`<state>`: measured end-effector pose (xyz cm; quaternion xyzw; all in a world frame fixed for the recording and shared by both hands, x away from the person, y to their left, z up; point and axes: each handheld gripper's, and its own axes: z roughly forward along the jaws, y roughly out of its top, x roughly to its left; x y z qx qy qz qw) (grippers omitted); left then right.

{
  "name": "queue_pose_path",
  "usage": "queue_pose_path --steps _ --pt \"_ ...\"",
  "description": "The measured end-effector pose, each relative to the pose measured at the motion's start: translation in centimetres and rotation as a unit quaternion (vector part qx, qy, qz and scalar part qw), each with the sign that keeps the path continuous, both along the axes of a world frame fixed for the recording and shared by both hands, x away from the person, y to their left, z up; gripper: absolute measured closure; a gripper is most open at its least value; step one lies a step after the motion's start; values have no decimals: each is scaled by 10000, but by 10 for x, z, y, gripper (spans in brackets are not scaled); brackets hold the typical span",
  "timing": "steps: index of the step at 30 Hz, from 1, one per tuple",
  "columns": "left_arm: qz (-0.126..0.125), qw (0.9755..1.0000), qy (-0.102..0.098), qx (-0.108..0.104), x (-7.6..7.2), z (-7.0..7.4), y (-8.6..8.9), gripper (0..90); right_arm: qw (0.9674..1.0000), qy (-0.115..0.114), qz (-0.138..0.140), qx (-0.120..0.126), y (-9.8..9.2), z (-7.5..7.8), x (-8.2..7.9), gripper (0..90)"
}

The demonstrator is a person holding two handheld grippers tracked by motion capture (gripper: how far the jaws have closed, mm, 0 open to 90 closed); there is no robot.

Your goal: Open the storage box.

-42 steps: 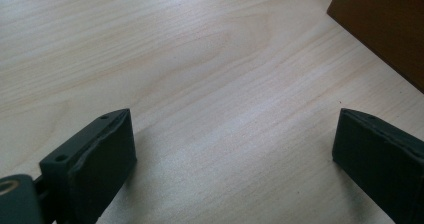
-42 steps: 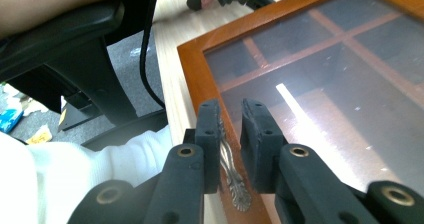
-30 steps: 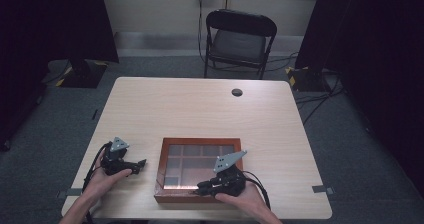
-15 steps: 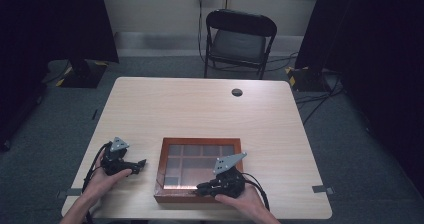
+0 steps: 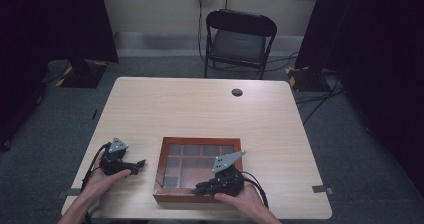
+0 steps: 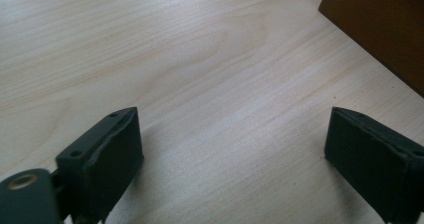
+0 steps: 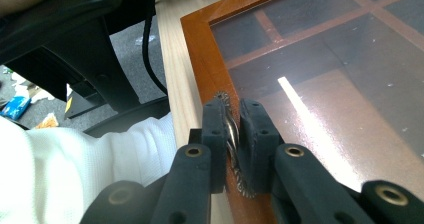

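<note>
- Gripping a small metal latch [image 7: 231,134] on the near front edge of the wooden box [image 5: 165,156], my right gripper [image 5: 201,188] has its jaws pinched nearly together on that silvery, serrated piece; in the right gripper view the metal sits squeezed between the two black pads.
- From the high view, the box lies on the table [image 5: 200,109] toward six o'clock, close to the near edge, with a dark glass lid divided by wooden strips into panes.
- My right hand [image 5: 240,199] comes in from about five o'clock, and the gripper points toward nine o'clock along the box's front rim.
- My left gripper [image 5: 139,165] rests on the tabletop at about eight o'clock, just beside the box's left side but apart from it, aimed toward three o'clock.
- Its jaws stand wide and have just been closing a little; in the left gripper view there is only bare wood grain between them, and the box's brown wall [image 6: 385,29] shows at one o'clock.
- A small dark round grommet [image 5: 237,92] sits in the tabletop toward twelve o'clock, well apart from both grippers.
- Beyond the far edge stands a black folding chair [image 5: 239,39], also at twelve o'clock.
- A white sleeve [image 7: 75,169] shows at eight o'clock in the right gripper view.
</note>
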<state>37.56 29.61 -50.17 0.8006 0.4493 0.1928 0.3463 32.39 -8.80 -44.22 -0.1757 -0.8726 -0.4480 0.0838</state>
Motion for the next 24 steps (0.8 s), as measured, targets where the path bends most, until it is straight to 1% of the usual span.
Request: queue_pose_path --steps 1,2,4,6,7,8,10,11,12,14,15,16,17,18,19,20,21,22,23,24 --pt "0 10000 0 0 0 0 0 93 10000 0 0 0 0 0 0 826" --pt "-4 10000 29 -55 0 1 1 102 10000 -2 0 24 -1 2 0 826" --pt "20 10000 34 -61 0 1 2 109 10000 13 -13 35 -1 3 0 827" --pt "38 9999 35 -90 0 2 2 140 10000 1 2 86 -2 6 1 827" --pt "35 9999 40 -149 -1 2 2 140 10000 1 2 86 -2 6 1 827" --pt "-3 9999 75 -155 -1 2 2 153 10000 14 3 70 -2 7 1 827" --pt "-70 9996 136 -216 -2 4 1 156 10000 37 -1 39 -1 8 2 827" --pt "-115 9996 149 -211 -2 4 1 156 10000 29 10 40 -1 8 2 827" --pt "-182 9994 132 -263 -3 5 0 156 10000 30 9 33 -1 8 2 827" --pt "-239 9993 81 -275 -5 7 -2 157 10000 40 11 -4 -1 8 3 827" --pt "-283 9992 32 -288 -6 9 -3 157 10000 69 7 22 0 9 3 828" --pt "-355 9986 -32 -402 -7 12 -5 160 10000 82 20 36 -1 10 4 828" --pt "-355 9986 -32 -402 -7 12 -5 161 10000 82 20 36 -1 10 4 828" --pt "-453 9976 -90 -524 -9 16 -6 160 9999 113 25 23 -1 12 4 827" --pt "-453 9976 -90 -524 -9 16 -6 161 9999 113 25 23 -1 12 4 827" --pt "-516 9967 -113 -621 -10 17 -8 161 9999 114 23 33 -1 13 5 828" --pt "-608 9961 -185 -609 -11 19 -8 161 9999 113 20 10 -1 15 5 828" --pt "-708 9947 -249 -701 -13 21 -12 161 9999 115 31 31 -1 16 6 828" --pt "-708 9947 -249 -701 -13 21 -12 161 9999 115 31 31 -1 16 6 828" --pt "-750 9940 -279 -745 -13 22 -13 161 9999 138 52 45 -1 18 7 829"
